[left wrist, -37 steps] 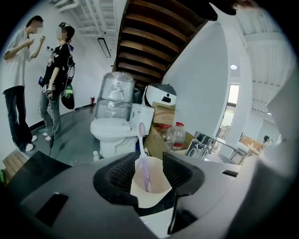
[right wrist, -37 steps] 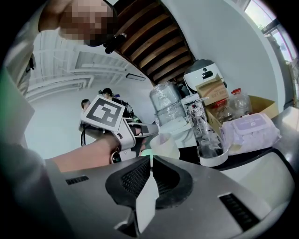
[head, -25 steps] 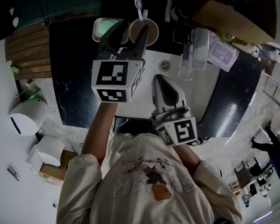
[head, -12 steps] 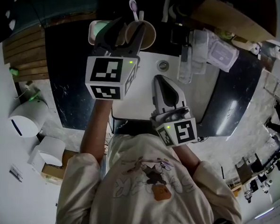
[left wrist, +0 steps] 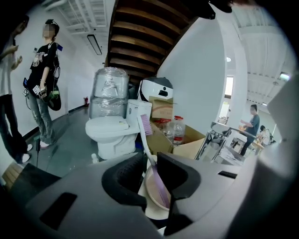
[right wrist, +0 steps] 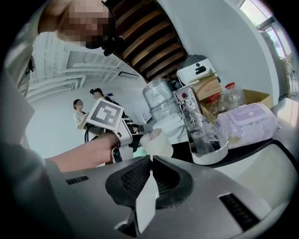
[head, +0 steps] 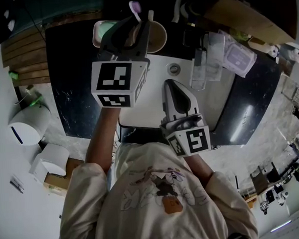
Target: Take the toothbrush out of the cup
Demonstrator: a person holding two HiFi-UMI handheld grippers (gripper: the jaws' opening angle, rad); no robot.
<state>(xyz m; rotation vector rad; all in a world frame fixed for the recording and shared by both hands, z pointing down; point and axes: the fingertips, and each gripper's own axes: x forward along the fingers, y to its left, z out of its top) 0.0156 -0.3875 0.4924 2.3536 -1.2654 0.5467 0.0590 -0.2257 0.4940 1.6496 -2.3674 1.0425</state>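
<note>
A lilac toothbrush (head: 134, 8) stands in a beige cup (head: 158, 36) at the back of the black counter, bristles up. My left gripper (head: 133, 29) reaches over the cup's rim. Its jaws have just been closing, and they now press on the brush handle from both sides. In the left gripper view the toothbrush (left wrist: 144, 127) rises out of the cup (left wrist: 155, 189) through the narrow gap of that gripper (left wrist: 150, 156). My right gripper (head: 170, 86) hangs over the white sink, jaws together with nothing held; its own view shows it (right wrist: 152, 161) shut, with the cup (right wrist: 157, 143) beyond.
A pale green dish (head: 102, 31) sits left of the cup. Right of it are a clear container (head: 206, 57) and a wipes pack (head: 239, 55). The sink (head: 155, 93) has a drain (head: 174, 68) and a chrome faucet (left wrist: 210, 140). A toilet (left wrist: 110, 130) and several people stand beyond.
The left gripper's jaws have narrowed from wide open onto the toothbrush handle, and the brush head has leaned to the left. The right gripper has stayed where it was.
</note>
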